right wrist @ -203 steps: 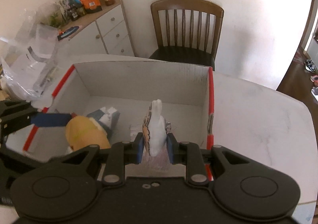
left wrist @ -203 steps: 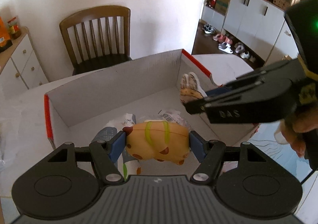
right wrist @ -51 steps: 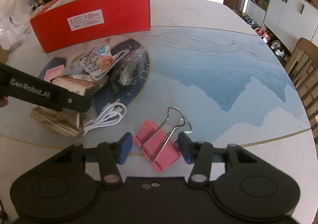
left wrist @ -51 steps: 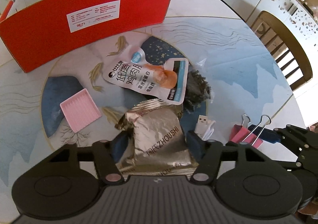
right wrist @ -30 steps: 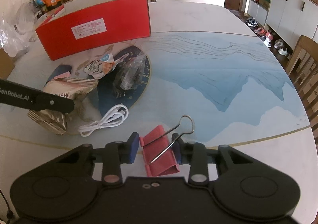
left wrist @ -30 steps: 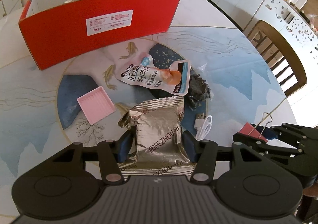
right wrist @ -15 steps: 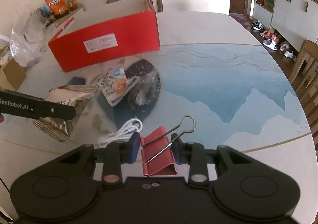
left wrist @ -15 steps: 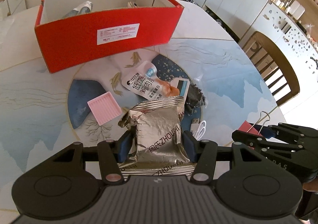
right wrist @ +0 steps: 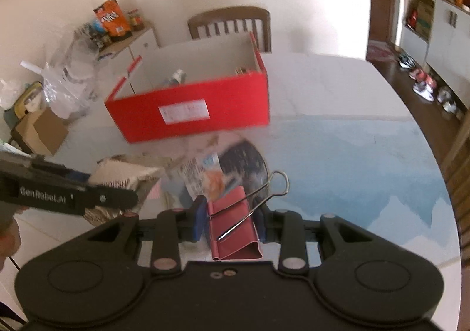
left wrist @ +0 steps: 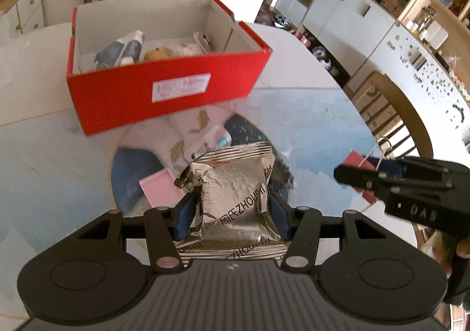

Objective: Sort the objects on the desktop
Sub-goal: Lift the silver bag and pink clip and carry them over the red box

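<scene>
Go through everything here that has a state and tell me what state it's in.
Left gripper: shut on silver snack packet, lifted.
Right gripper: shut on red binder clip, lifted.
Red box: open-topped, partly filled.
Pink tray: flat on table.

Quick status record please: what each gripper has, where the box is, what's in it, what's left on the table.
left gripper: shut on crinkled silver foil snack packet
right gripper: shut on red metal binder clip
open red cardboard box: on the table beyond both grippers
in box: several small items, blurred
left on table: pink ridged square, printed white food pouch
</scene>
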